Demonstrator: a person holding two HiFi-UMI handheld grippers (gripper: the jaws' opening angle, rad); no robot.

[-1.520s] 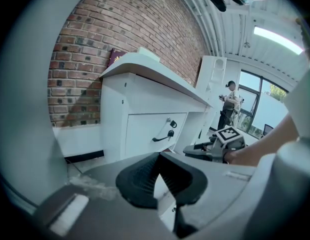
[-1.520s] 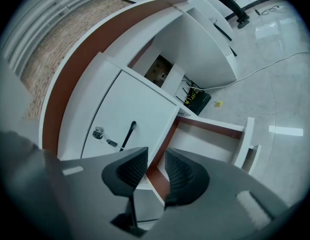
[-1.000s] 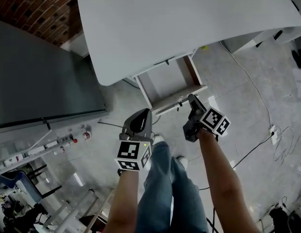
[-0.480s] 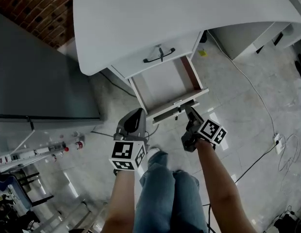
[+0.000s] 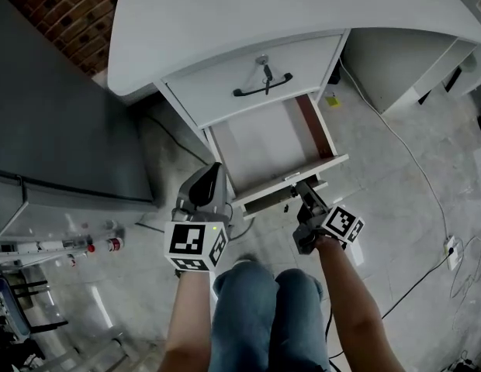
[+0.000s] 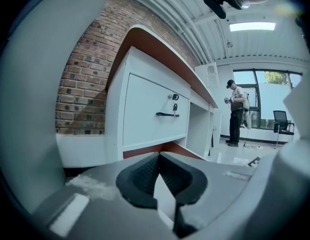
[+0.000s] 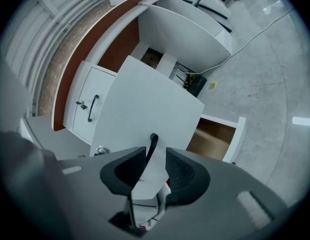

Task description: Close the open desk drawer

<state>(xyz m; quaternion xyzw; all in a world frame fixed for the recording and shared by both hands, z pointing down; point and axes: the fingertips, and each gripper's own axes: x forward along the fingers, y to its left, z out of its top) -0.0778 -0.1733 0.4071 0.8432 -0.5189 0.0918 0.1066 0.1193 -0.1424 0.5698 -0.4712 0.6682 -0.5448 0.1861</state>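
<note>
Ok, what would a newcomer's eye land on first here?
The open drawer, empty as far as it shows, juts from the white desk under a closed drawer with a key in its lock. The right gripper, whose jaws have just been opening, has the open drawer's handle between them. The left gripper, shut, is by that drawer's left front corner.

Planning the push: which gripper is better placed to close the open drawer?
Right. The right gripper sits at the drawer front, jaws just opening, the handle between them; the left gripper is by its corner.
</note>
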